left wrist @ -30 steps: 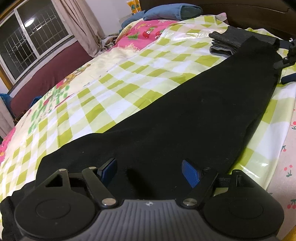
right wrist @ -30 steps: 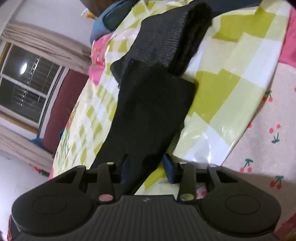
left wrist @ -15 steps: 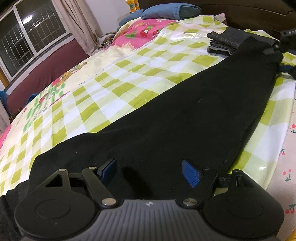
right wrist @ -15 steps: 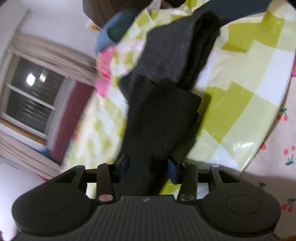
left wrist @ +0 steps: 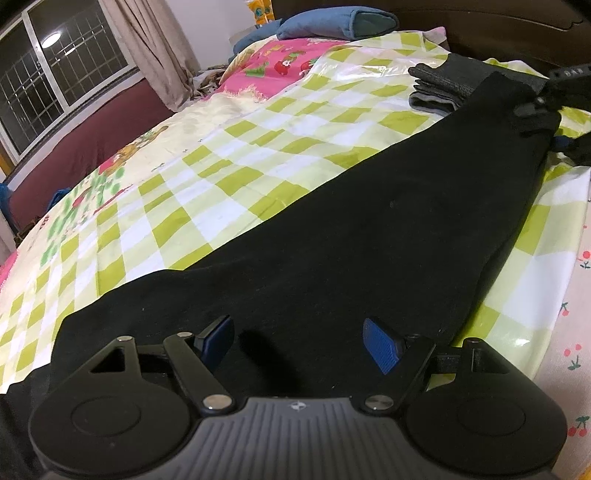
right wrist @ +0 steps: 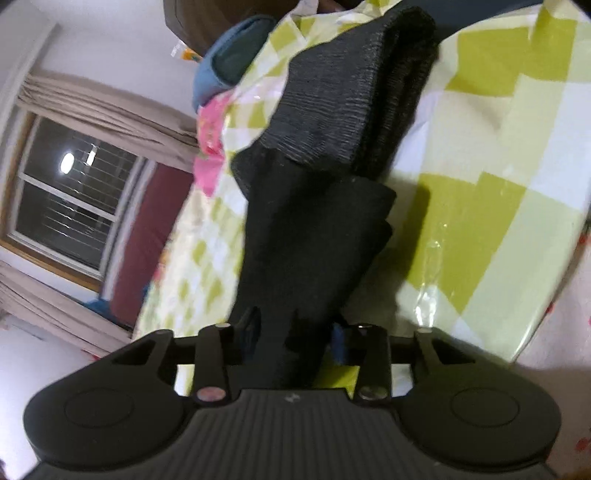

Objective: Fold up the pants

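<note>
Left wrist view: black pants (left wrist: 351,229) lie flat and lengthwise on the bed (left wrist: 221,155), along its right edge, over a green-and-white checked plastic sheet (left wrist: 258,140). Left gripper (left wrist: 299,341) hangs over the wide near end of the pants, jaws spread wide with nothing between the blue pads (left wrist: 380,343). At the far end of the pants, the right gripper (left wrist: 546,122) meets the narrow leg end. A folded grey garment (left wrist: 439,88) lies at the far right corner of the sheet, touching the leg end; a blue pillow (left wrist: 332,26) rests at the head of the bed. Window (left wrist: 48,70) and curtain (left wrist: 147,48) stand beyond the left edge.

Right wrist view: right gripper (right wrist: 295,338) has its jaws part closed with the bunched leg end of the pants (right wrist: 306,251) between them; the picture is blurred, yet the cloth fills the gap and looks pinched. Folded grey garment (right wrist: 343,96) lies just beyond.
</note>
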